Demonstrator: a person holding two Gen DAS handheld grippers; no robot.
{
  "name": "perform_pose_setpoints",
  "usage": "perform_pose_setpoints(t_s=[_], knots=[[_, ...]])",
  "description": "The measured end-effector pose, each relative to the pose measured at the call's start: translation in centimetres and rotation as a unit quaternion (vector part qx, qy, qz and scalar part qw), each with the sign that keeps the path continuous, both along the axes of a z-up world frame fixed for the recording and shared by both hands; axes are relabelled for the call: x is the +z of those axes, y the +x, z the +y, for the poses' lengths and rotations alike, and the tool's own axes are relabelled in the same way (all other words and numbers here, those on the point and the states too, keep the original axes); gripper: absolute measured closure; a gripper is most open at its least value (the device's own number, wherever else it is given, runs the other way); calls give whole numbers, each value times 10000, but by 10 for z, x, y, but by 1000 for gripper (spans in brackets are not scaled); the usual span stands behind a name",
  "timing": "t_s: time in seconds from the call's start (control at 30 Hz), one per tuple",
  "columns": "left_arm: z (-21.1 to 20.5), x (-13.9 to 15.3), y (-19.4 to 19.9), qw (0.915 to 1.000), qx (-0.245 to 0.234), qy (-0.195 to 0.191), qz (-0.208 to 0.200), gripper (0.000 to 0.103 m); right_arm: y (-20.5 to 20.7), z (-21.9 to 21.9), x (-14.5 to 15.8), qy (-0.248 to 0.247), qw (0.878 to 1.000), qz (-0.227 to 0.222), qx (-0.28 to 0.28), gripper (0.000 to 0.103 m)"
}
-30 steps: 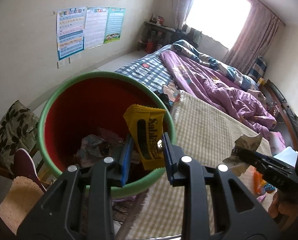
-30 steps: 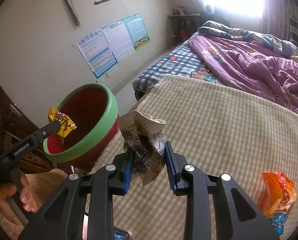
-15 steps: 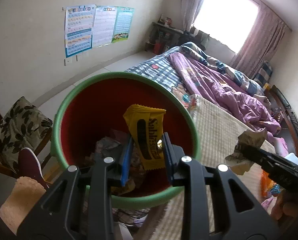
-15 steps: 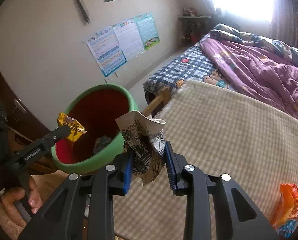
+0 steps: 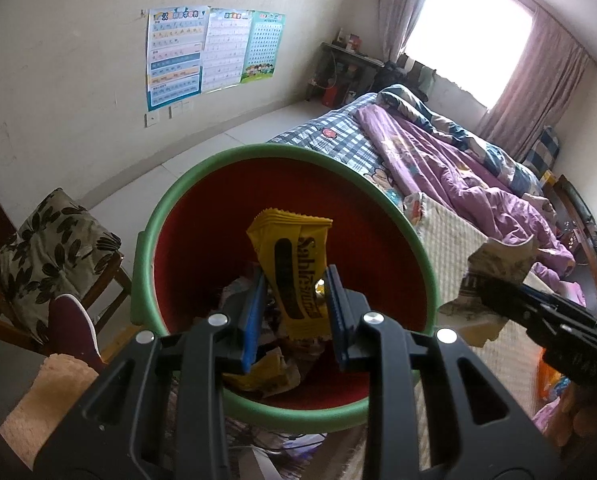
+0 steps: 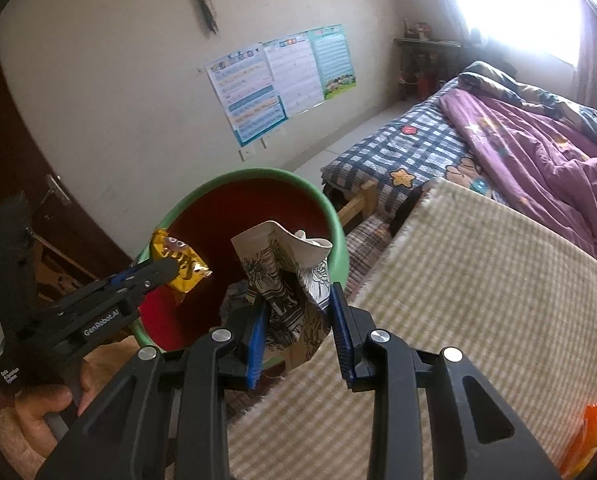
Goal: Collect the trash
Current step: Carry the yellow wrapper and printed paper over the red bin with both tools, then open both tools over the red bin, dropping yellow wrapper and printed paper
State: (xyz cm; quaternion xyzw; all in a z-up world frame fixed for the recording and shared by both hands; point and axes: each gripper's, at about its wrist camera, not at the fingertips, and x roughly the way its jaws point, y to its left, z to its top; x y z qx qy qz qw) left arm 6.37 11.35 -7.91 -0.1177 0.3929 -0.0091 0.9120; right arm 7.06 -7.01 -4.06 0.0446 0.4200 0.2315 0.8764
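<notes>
Your left gripper [image 5: 294,304] pinches the yellow snack wrapper [image 5: 292,264] above the red bin [image 5: 202,216]; your right gripper [image 6: 298,320], at three o'clock, clamps crumpled printed paper [image 6: 288,280].

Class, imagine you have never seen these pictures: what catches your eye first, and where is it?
A red bin with a green rim fills the middle, beside the bed. The left gripper holds a yellow wrapper over it, above rubbish already inside. The right gripper grips a crumpled paper cup at the bin's near edge.
</notes>
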Motion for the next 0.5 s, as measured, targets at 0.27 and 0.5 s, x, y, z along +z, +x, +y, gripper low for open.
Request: perform_pose_setpoints(t_s=[0.27, 0.5], knots=[[1, -3, 3, 10000, 27, 44, 60, 75, 5, 9, -1, 63, 9999, 31, 101, 74], [3, -6, 3, 9998, 109, 90, 134, 75, 6, 18, 4, 75, 9995, -76, 282, 74]])
